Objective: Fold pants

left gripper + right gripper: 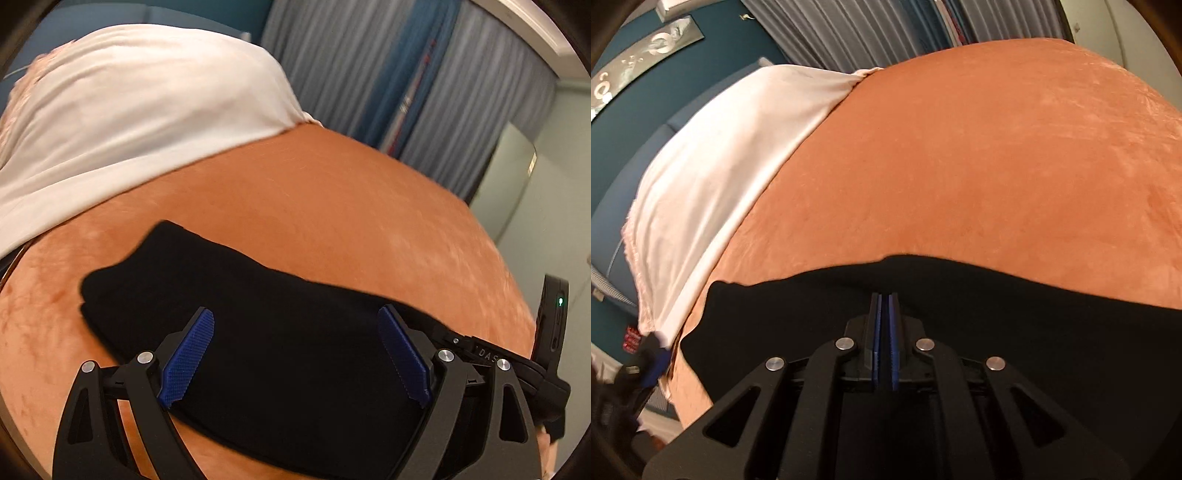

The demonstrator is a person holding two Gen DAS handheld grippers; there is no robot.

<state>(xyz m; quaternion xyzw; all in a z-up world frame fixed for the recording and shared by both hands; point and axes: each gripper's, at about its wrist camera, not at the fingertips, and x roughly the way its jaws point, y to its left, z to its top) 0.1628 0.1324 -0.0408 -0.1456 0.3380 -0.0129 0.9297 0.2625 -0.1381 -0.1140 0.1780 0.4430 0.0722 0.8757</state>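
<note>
While the orange bedspread carries the black pants, a folded band running side to side under both hands, my left gripper hangs spread above them; my right gripper is pressed together, nothing visibly pinched.

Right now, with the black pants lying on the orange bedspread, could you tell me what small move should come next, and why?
Probably lower the open left gripper onto the pants and close on the near edge. Its jaws stand wide over the cloth, holding nothing, while the right gripper is shut with no cloth visibly pinched.
</note>
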